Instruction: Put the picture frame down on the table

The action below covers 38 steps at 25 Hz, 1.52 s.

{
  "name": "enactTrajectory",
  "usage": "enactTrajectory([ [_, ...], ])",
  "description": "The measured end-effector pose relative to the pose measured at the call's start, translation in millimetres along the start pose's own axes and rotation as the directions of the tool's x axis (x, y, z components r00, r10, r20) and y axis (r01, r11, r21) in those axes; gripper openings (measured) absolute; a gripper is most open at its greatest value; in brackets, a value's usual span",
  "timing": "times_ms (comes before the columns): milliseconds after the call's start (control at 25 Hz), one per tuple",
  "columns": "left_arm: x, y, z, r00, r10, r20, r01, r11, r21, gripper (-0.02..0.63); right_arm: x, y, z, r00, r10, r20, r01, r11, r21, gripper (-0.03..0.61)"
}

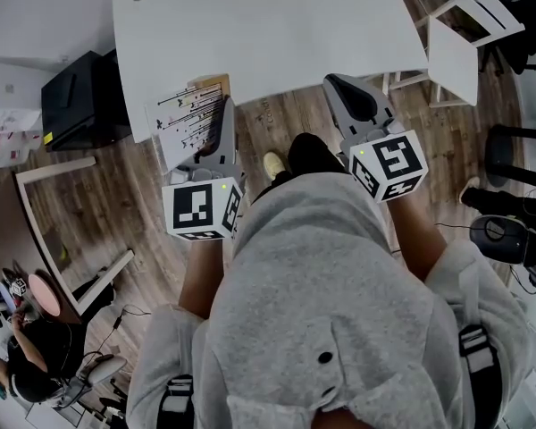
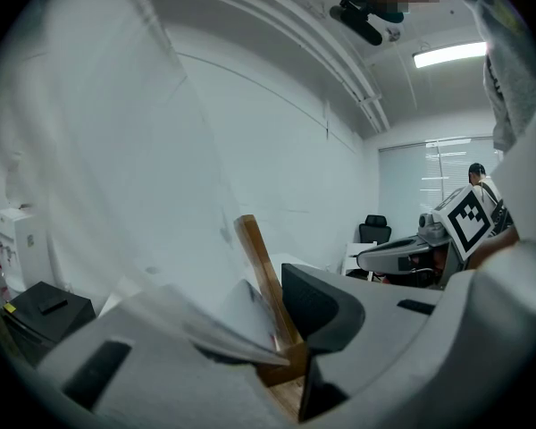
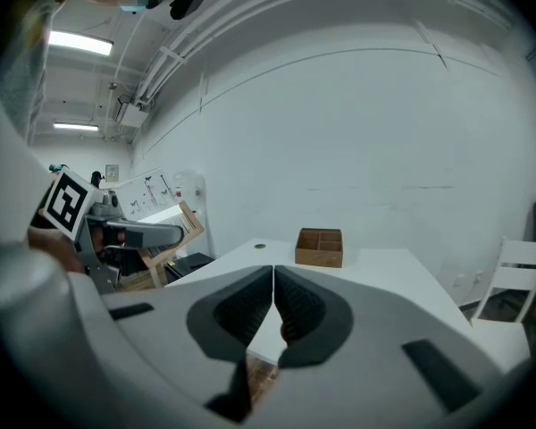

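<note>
White rectangular table (image 1: pixel 268 25) lies just ahead of both claws. The wood-edged picture frame with a white, black-marked print (image 1: pixel 189 113) stands tilted in the left claw (image 1: pixel 223 105), whose jaws are clamped on its wooden rail. It hangs at the table's near edge, not yet set down. The right claw (image 1: pixel 338 83), jaws together on nothing, is level beside the left; lowering and release apparently remain.
</note>
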State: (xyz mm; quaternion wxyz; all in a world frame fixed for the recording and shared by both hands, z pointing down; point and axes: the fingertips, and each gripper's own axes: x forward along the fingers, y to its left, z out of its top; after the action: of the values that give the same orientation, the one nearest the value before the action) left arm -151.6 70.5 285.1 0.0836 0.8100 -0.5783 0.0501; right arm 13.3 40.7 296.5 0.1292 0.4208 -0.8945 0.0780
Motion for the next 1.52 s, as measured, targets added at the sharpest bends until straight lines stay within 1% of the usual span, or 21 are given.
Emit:
enactTrajectory([
  [280,-1,-2,5,1.000,0.023,0.005,-0.023,1.000,0.001,0.097,-1,-6,7,1.000,0.016,0.010,-0.016,1.000,-0.015,0.026],
  [480,0,-2,8,0.999,0.037,0.015,-0.037,0.999,0.013,0.097,4,-5,4,0.999,0.036,0.016,-0.036,0.999,-0.021,0.026],
  [760,2,0,4,0.999,0.030,0.015,-0.030,0.999,0.027,0.097,6,-14,3,0.999,0.011,0.037,-0.011,1.000,-0.021,0.026],
  [1040,42,5,16,1.000,0.010,-0.006,-0.010,0.999,0.031,0.097,27,-49,14,1.000,-0.016,0.027,0.015,1.000,0.006,0.026],
  [1240,64,7,15,1.000,0.005,-0.022,-0.004,1.000,0.030,0.097,42,-62,11,1.000,-0.009,0.015,0.009,1.000,0.020,0.026],
  [1520,97,21,13,0.999,0.017,-0.049,-0.016,1.000,0.016,0.097,72,-84,12,1.000,0.004,-0.011,-0.004,1.000,0.031,0.026],
])
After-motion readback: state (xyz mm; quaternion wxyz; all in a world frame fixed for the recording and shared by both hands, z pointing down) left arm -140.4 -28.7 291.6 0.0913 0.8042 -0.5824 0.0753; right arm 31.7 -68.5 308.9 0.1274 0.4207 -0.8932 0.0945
